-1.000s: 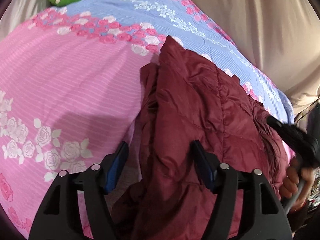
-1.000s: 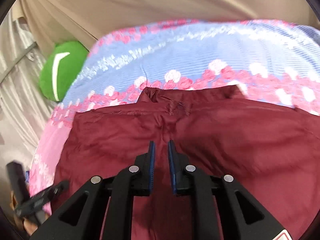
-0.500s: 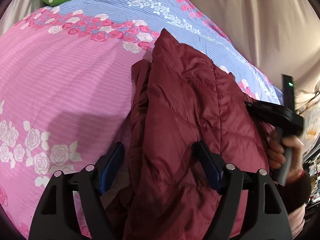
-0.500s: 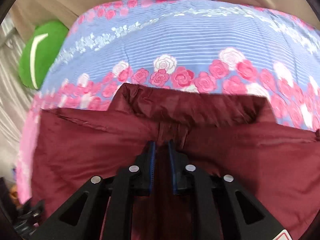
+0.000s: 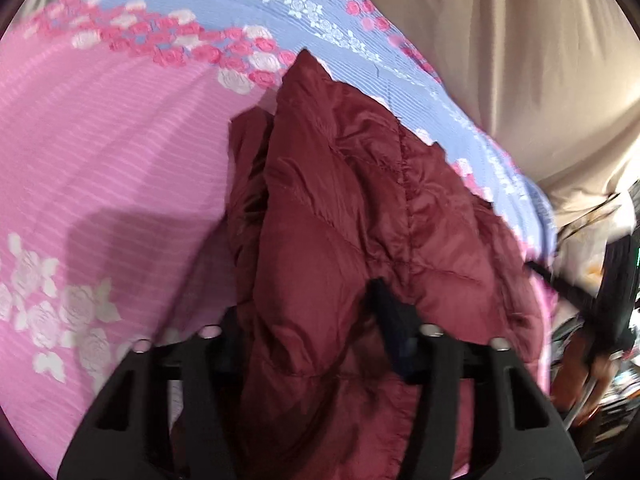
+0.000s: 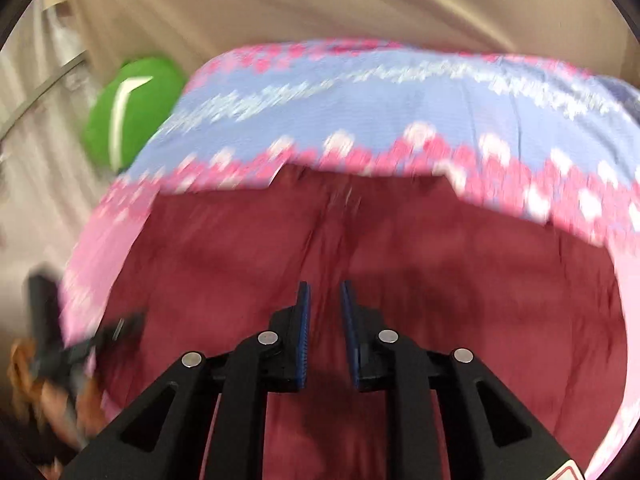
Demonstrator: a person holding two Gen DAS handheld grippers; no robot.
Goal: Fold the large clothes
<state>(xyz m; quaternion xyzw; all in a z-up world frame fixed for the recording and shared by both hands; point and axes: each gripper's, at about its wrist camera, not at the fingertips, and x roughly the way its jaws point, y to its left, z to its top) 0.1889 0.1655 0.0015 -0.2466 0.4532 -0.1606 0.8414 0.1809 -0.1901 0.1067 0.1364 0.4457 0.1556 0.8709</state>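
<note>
A dark red quilted jacket (image 5: 344,216) lies bunched on a bed with a pink and blue floral cover (image 5: 104,152). My left gripper (image 5: 304,308) is open, its fingers straddling a thick fold of the jacket near its lower end. In the right wrist view the jacket (image 6: 440,280) spreads wide with its collar at the far edge. My right gripper (image 6: 323,300) hovers over the jacket's middle with a narrow gap between the blue pads and nothing held. The right gripper also shows at the right edge of the left wrist view (image 5: 612,280).
A green pillow (image 6: 128,116) lies at the bed's far left corner. Beige curtain fabric (image 6: 320,4) hangs behind the bed. The pink part of the bed cover (image 5: 80,200) stretches to the left of the jacket. Cluttered things show at the far right edge (image 5: 600,380).
My right gripper pulled back from the collar toward the jacket's middle and its pads parted slightly. My left gripper stays open around the fold; the right hand moved off to the right.
</note>
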